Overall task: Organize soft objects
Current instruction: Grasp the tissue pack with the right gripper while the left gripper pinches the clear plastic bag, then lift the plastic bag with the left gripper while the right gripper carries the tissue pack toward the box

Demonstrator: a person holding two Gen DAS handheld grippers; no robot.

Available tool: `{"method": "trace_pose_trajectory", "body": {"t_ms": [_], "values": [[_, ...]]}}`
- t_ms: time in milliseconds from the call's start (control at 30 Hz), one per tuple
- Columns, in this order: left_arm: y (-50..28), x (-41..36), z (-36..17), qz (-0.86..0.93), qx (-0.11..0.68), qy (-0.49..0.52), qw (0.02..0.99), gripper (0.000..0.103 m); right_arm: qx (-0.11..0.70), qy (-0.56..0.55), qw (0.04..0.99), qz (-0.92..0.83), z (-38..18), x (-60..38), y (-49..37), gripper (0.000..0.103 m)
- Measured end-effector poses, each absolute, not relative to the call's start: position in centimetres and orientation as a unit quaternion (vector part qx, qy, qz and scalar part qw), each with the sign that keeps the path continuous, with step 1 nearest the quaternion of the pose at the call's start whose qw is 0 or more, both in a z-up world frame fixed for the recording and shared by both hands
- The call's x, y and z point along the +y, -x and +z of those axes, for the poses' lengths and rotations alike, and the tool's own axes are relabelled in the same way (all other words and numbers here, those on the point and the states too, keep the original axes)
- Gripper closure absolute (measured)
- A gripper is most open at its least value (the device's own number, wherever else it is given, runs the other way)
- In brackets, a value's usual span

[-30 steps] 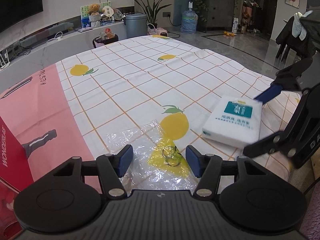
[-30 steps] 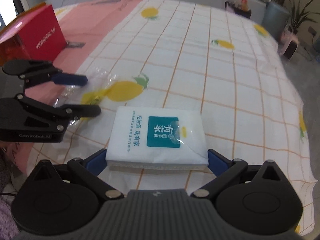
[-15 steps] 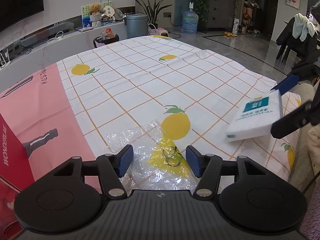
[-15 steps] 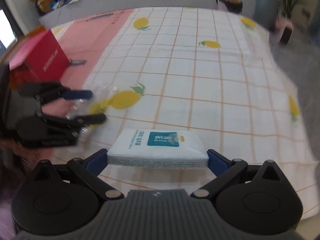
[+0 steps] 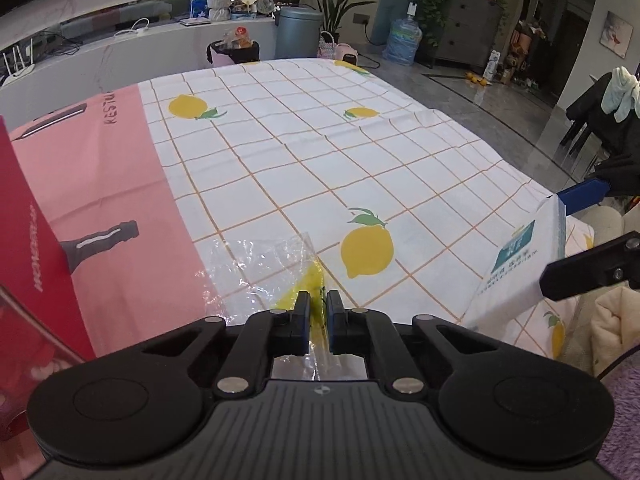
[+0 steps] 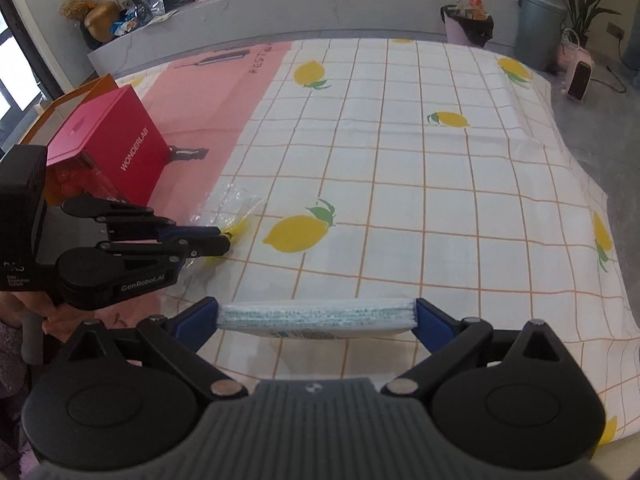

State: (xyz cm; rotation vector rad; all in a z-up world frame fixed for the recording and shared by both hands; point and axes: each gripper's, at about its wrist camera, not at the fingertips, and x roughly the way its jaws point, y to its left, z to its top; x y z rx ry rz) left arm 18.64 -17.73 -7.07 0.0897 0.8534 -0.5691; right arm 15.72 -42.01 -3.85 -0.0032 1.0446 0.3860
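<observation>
A red cardboard box (image 6: 108, 140) stands at the table's left edge. Beside it, the left gripper (image 5: 318, 307) is closing its jaws on the crumpled clear plastic bag (image 5: 260, 268) lying on the lemon-print tablecloth (image 5: 360, 168). Farther right, the right gripper (image 6: 316, 314) clamps the white tissue pack (image 6: 316, 314), lifted clear of the cloth.

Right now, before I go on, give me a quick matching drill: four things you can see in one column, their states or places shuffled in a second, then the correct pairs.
Things:
1. tissue pack
2. clear plastic bag
3. red box
4. lemon-print cloth

States or places:
A. spread over the whole table
B. standing at the table's pink end
C. lifted off the cloth, clamped in the right hand-held gripper
D. lying crumpled, its edge between the closing jaws of the left hand-held gripper

Pairs: 1-C, 2-D, 3-B, 4-A
</observation>
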Motion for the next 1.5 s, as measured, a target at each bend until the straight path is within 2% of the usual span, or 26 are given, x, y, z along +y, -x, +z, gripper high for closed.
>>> {"method": "trace_pose_trajectory", "body": {"t_ms": [67, 233, 600, 933, 1300, 1500], "values": [[-18.1, -17.5, -6.5, -0.28, 0.396, -0.049, 0.873, 0.099, 0.487, 0.001, 0.855, 0.176, -3.3, -41.7, -15.4, 0.005], [-17.1, -16.7, -5.0, -0.279, 0.375, -0.066, 0.882, 0.101, 0.468, -0.003, 0.869, 0.161, -1.9, -40.9, -14.7, 0.005], [-15.4, -13.8, -1.0, -0.258, 0.338, -0.071, 0.902, 0.101, 0.45, 0.053, 0.882, 0.128, -0.2, -37.5, -13.5, 0.005], [-14.5, -9.7, 4.5, -0.233, 0.296, -0.046, 0.925, 0.102, 0.438, 0.046, 0.889, 0.122, 3.4, -34.7, -13.1, 0.005], [-14.0, -0.9, 13.2, -0.18, 0.214, 0.008, 0.96, 0.101, 0.326, 0.063, 0.931, 0.149, 12.3, -27.4, -13.4, 0.005], [-14.2, 5.1, 14.7, -0.108, 0.205, 0.022, 0.972, 0.101, 0.271, 0.058, 0.935, 0.22, 14.1, -19.9, -14.2, 0.005]]}}
